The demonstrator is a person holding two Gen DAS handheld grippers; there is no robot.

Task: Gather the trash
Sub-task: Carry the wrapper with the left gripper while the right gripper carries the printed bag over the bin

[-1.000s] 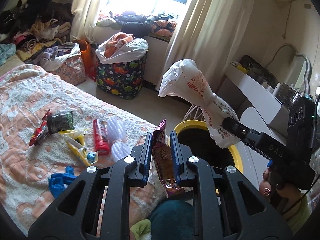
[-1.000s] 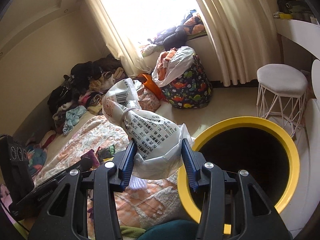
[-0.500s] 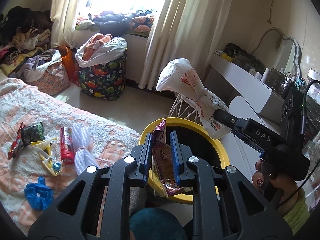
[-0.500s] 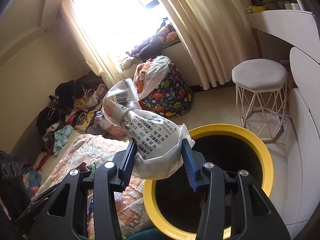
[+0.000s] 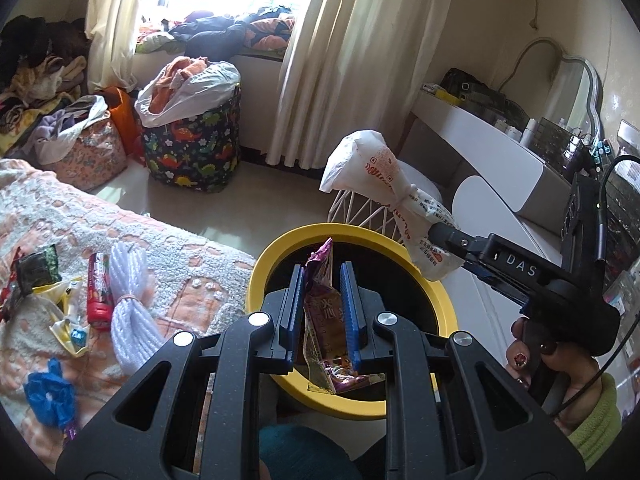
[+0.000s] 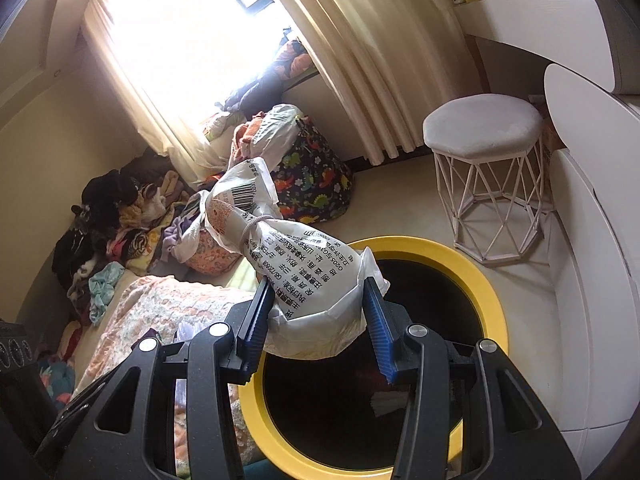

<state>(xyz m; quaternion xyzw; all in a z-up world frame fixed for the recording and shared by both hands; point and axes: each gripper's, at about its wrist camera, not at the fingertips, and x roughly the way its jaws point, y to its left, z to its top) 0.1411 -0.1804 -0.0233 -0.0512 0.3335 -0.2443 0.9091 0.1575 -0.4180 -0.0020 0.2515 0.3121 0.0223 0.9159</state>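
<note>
The bin (image 5: 416,264), black inside with a yellow rim, stands on the floor tight against the bed (image 5: 132,236) edge at its left; in the right wrist view a white cabinet (image 6: 588,280) curves close along its right side. A stool (image 6: 486,160) with a wire frame stands just beyond the bin, toward the curtains. The pale floor between bed, stool and the dinosaur-print basket (image 5: 192,148) is the widest bare stretch, in the middle of both views.

The left gripper (image 5: 320,300) is at the lower centre of its view, its blue pads pressed together on a purple wrapper (image 5: 324,320), which stands upright between them with its top and bottom ends sticking out. Gripper and wrapper appear over the bin's mouth, near its close rim. The right gripper (image 6: 320,312) stands part spread, pinching the fat end of a tied white bag (image 6: 316,280); the bag's knotted neck and loose top point up and left. In the left wrist view the bag (image 5: 384,196) shows over the bin's far right rim, with a hand (image 5: 560,368) on the gripper's handle.

Inside the bin something pale lies at the bottom, too dark to name. The basket holds a white sack stuffed with orange cloth. On the bed, at lower left in the left wrist view, lie a red tube (image 5: 98,292), a white bundle (image 5: 128,300), a yellow wrapper (image 5: 68,320), a dark packet (image 5: 38,272) and a blue scrap (image 5: 50,396).
</note>
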